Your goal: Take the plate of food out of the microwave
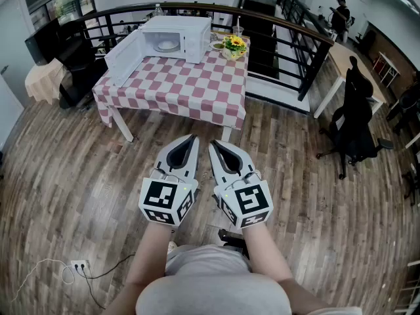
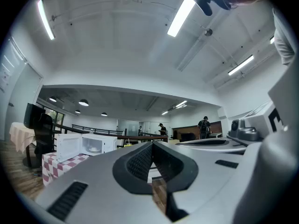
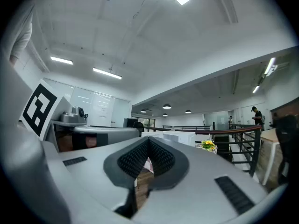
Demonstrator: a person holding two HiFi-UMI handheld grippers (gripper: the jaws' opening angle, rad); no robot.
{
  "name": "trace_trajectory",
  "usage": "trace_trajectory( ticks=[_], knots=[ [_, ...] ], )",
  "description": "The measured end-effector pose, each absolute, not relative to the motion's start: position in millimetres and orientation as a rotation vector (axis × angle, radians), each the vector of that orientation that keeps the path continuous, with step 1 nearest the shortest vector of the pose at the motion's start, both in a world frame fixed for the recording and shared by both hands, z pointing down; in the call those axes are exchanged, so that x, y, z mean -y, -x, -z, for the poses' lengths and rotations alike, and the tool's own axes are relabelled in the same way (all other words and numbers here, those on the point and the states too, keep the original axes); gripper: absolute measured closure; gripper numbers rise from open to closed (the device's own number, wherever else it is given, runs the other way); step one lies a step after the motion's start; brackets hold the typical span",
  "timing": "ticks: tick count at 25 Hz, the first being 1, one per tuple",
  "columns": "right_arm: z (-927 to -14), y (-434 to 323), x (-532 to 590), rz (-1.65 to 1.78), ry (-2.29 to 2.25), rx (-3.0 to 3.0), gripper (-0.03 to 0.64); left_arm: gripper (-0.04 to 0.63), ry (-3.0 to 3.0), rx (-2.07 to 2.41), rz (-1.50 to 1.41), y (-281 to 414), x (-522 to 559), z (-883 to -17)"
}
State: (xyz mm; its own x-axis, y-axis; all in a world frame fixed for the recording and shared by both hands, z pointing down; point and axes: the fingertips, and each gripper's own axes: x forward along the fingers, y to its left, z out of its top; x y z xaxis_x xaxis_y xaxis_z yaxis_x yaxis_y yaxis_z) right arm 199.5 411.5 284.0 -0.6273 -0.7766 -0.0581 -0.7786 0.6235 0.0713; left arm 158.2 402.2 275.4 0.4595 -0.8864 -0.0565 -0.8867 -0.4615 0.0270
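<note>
A white microwave (image 1: 172,39) stands at the back of the checkered table (image 1: 177,87) with its door (image 1: 125,58) swung open to the left. A plate (image 1: 167,45) rests inside the cavity; what lies on it is too small to tell. The microwave (image 2: 86,146) also appears far off in the left gripper view. My left gripper (image 1: 191,140) and right gripper (image 1: 214,145) are held side by side over the wooden floor, well short of the table. Both are shut with nothing between their jaws. The right gripper's closed tips (image 3: 148,140) point toward the table.
A vase of yellow flowers (image 1: 234,44) and a small dish (image 1: 217,45) sit right of the microwave. A dark railing (image 1: 282,31) runs behind the table. Office chairs (image 1: 354,120) stand at right, another chair (image 1: 75,71) at left. A power strip (image 1: 80,266) with cables lies on the floor.
</note>
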Motion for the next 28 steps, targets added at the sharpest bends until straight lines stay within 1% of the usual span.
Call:
trace_trajectory(
  ticks=[10,17,28],
  knots=[
    [-287.0,-235.5,-406.7,-0.101,1.335,-2.799,0.592,0.592,2.648,-1.647,-0.076,-191.8,-404.6,-278.5],
    [-293.3,-242.0,-401.1,-0.063,1.315,-2.775,0.591,0.592,2.642,-1.680,-0.045,-187.2,-398.1,-285.1],
    [-310.5,-218.6,-359.2,-0.042,1.339,-2.812,0.591,0.592,2.688,-1.703,-0.060,-164.5,-350.1,-302.2]
  ],
)
